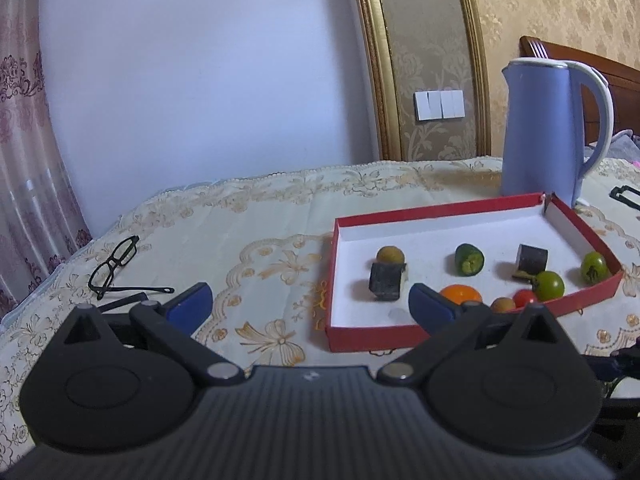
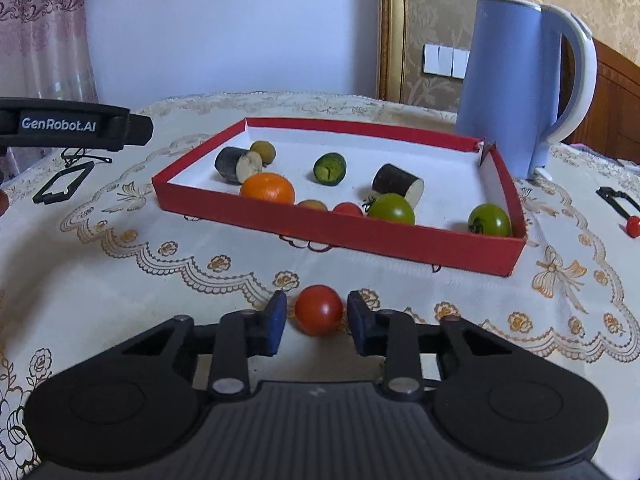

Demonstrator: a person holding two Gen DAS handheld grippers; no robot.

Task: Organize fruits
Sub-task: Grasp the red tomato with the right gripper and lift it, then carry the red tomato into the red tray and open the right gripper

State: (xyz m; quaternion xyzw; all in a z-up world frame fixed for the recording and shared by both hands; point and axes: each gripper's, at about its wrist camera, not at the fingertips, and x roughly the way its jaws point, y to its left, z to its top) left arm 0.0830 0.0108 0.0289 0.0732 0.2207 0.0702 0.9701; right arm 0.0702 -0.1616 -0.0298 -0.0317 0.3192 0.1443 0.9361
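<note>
A red tray with a white floor (image 2: 360, 236) (image 1: 372, 340) holds several fruits: an orange (image 2: 267, 188) (image 1: 460, 294), two green tomatoes (image 2: 391, 209) (image 2: 489, 220), a small red tomato (image 2: 347, 209), a cut cucumber piece (image 2: 329, 169) and dark cut pieces (image 2: 396, 184). A red tomato (image 2: 319, 309) lies on the tablecloth in front of the tray, between the fingers of my right gripper (image 2: 317, 320), which stand close on each side with small gaps. My left gripper (image 1: 310, 304) is wide open and empty, left of the tray's near corner.
A blue kettle (image 2: 516, 80) (image 1: 548, 128) stands behind the tray. Black glasses (image 1: 116, 268) lie at the left. A small red fruit (image 2: 633, 226) and a black clip (image 2: 614, 198) lie at the right. The other gripper's body (image 2: 76, 124) shows at the left.
</note>
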